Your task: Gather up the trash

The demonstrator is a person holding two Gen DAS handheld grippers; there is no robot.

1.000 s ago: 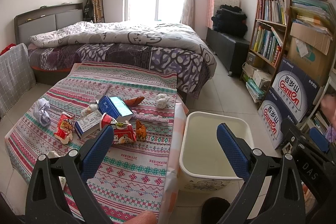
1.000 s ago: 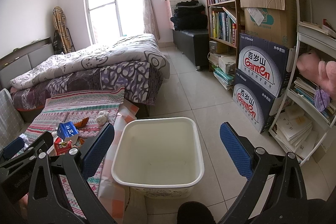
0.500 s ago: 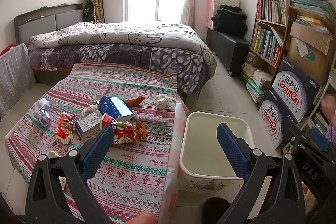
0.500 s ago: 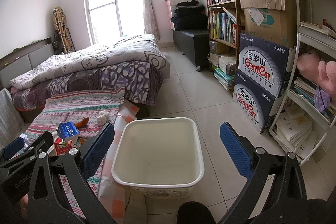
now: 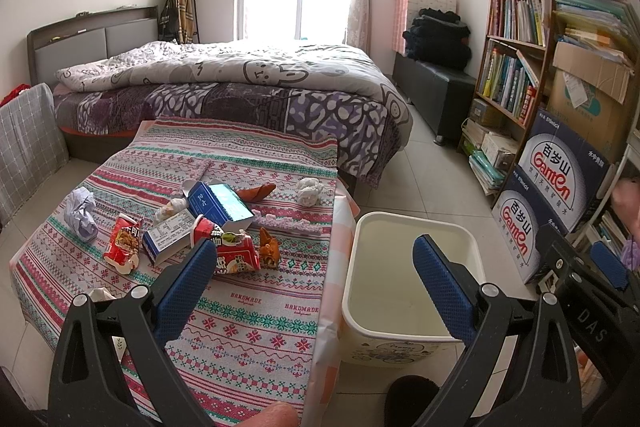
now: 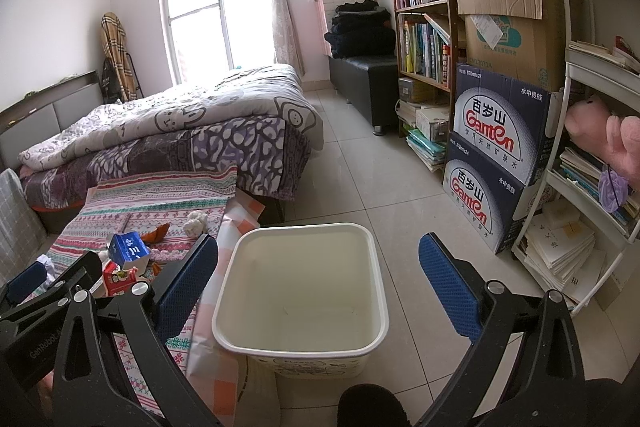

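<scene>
Trash lies on a patterned cloth-covered table (image 5: 248, 311): a blue carton (image 5: 218, 205), a red noodle packet (image 5: 236, 255), a red wrapper (image 5: 124, 241), a blue-white box (image 5: 168, 235), a crumpled paper ball (image 5: 82, 213), a white tissue wad (image 5: 310, 189) and an orange peel (image 5: 256, 191). An empty white bin (image 5: 408, 279) stands on the floor right of the table; it also shows in the right wrist view (image 6: 304, 287). My left gripper (image 5: 314, 283) is open and empty above the table's near right corner. My right gripper (image 6: 318, 275) is open and empty above the bin.
A bed (image 5: 240, 87) stands behind the table. A bookshelf (image 6: 424, 27) and stacked water cartons (image 6: 496, 155) line the right wall, with a white rack (image 6: 592, 155) nearer. A black bench (image 6: 364, 75) stands by the window. Tiled floor (image 6: 360, 167) runs between bed and shelves.
</scene>
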